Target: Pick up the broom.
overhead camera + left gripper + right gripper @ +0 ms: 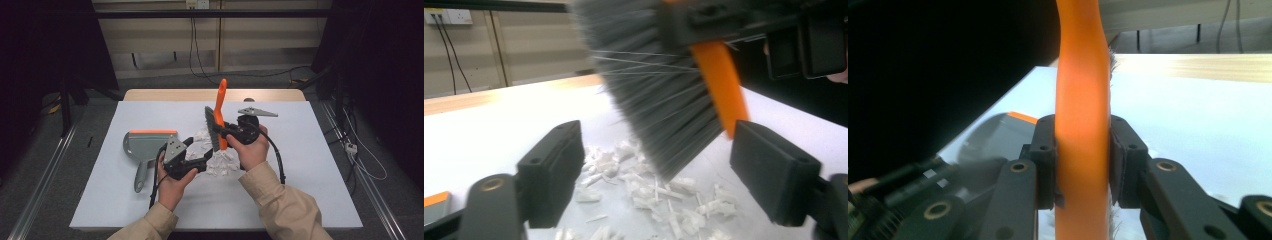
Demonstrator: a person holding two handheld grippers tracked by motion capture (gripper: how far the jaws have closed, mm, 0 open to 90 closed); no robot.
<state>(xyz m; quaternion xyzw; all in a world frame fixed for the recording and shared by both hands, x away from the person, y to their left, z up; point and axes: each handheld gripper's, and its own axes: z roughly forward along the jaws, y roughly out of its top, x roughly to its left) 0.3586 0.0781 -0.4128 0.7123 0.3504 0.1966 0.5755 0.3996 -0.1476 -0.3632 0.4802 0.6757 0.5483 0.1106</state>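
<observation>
Counter (310,165): white sheet surface over a pale wooden top, whose far edge (165,94) showed bare. Floor (95,125): grey carpet, with metal rails (45,170) running along both sides of the counter. Back wall (150,40): beige panelling, carrying a white socket plate (196,4). Black cables (192,45) hung from the socket and trailed across the floor. White power strip (351,147) lay at right, beside thin white leads.

A lab-like recording space — dark curtains (45,45), floor rails (35,185), loose cables (360,155) around one table (300,195).

Orange brush (219,117) w/ grey bristles, upright over white scraps (220,162) (loose pile).
</observation>
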